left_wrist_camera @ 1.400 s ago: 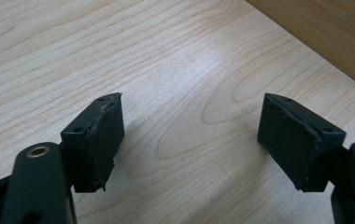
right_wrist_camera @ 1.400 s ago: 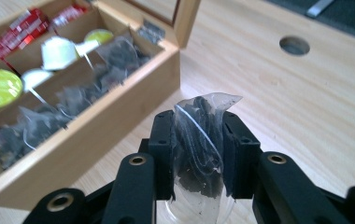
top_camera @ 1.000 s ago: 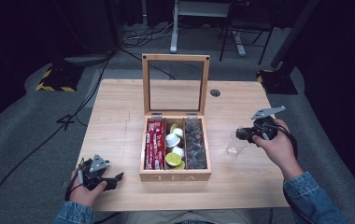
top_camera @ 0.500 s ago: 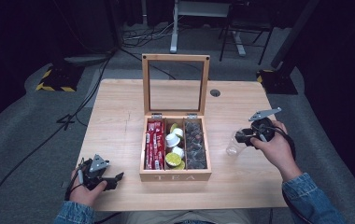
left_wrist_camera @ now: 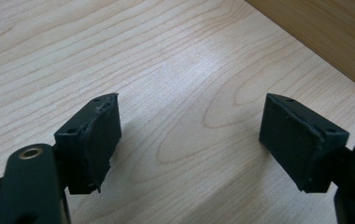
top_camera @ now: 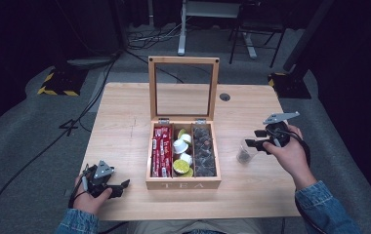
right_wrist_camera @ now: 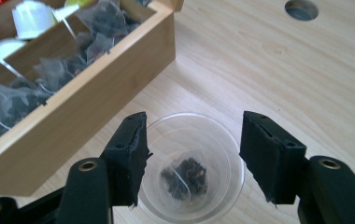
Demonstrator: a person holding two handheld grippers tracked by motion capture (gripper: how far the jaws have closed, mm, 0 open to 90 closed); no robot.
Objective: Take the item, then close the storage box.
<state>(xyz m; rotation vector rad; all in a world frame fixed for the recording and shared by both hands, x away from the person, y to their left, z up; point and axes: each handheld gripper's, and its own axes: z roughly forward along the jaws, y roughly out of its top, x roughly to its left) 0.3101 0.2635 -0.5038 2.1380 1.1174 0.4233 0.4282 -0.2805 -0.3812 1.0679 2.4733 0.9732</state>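
A wooden tea box [top_camera: 183,184] stands open at mid-table, its glass lid [top_camera: 183,87] upright. To its right is a clear plastic cup [top_camera: 244,155] with one dark tea bag [right_wrist_camera: 185,176] lying in its bottom. My right gripper [top_camera: 255,140] hovers just over the cup [right_wrist_camera: 222,186]. Its jaws have just been opening, and they stand apart on either side of the rim with nothing pressed between them [right_wrist_camera: 193,120]. At the front left my left gripper [top_camera: 120,186] rests low over bare wood, open and empty [left_wrist_camera: 189,100].
The box [right_wrist_camera: 87,102] holds red packets [top_camera: 160,151], white and green capsules [top_camera: 181,155] and dark tea bags [top_camera: 204,151] in three compartments. A round cable hole [top_camera: 225,97] sits in the table behind the box. Cables and chair legs lie on the floor beyond.
The right gripper's jaws look a little wider apart over the cup than before. Both hands have kept their places.
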